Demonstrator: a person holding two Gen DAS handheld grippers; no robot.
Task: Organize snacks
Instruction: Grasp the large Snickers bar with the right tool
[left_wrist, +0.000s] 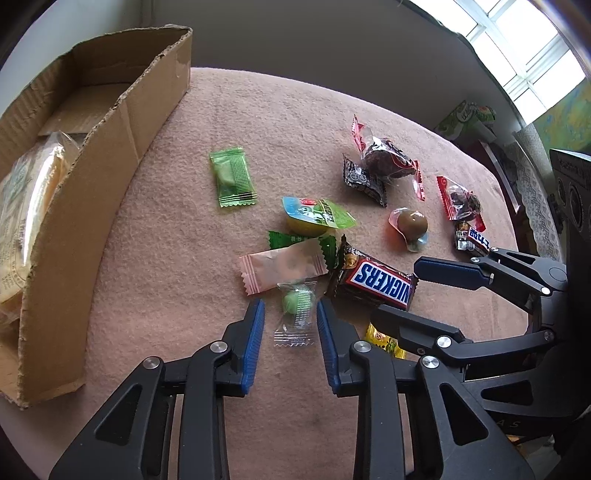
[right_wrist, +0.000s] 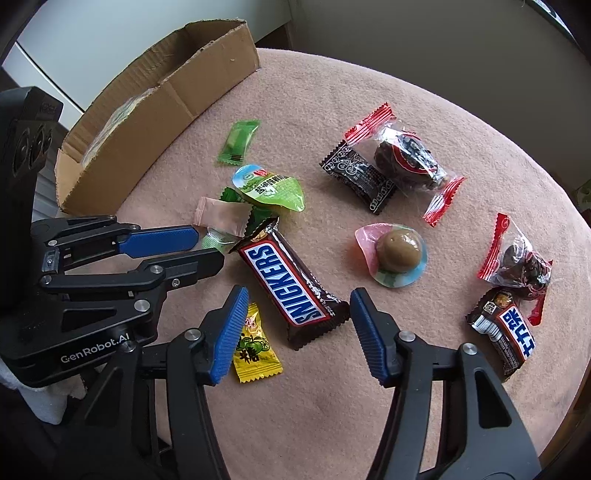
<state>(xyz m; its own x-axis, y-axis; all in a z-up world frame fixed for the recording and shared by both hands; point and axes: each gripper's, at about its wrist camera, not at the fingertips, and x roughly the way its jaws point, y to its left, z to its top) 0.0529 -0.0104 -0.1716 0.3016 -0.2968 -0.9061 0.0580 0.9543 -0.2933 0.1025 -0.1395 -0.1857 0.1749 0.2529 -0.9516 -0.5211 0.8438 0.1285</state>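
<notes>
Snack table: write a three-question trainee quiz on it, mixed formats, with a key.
1. True or false: the left gripper is shut on the clear-wrapped green candy.
2. Which snack lies between the open fingers of the right gripper?
A. Snickers bar
B. yellow candy
C. black candy
3. Fill in: the cardboard box already holds a ____ packet.

Key
1. False. Its fingers stand open on either side of the candy.
2. A. The yellow candy lies outside the left finger.
3. Pale yellow.
</notes>
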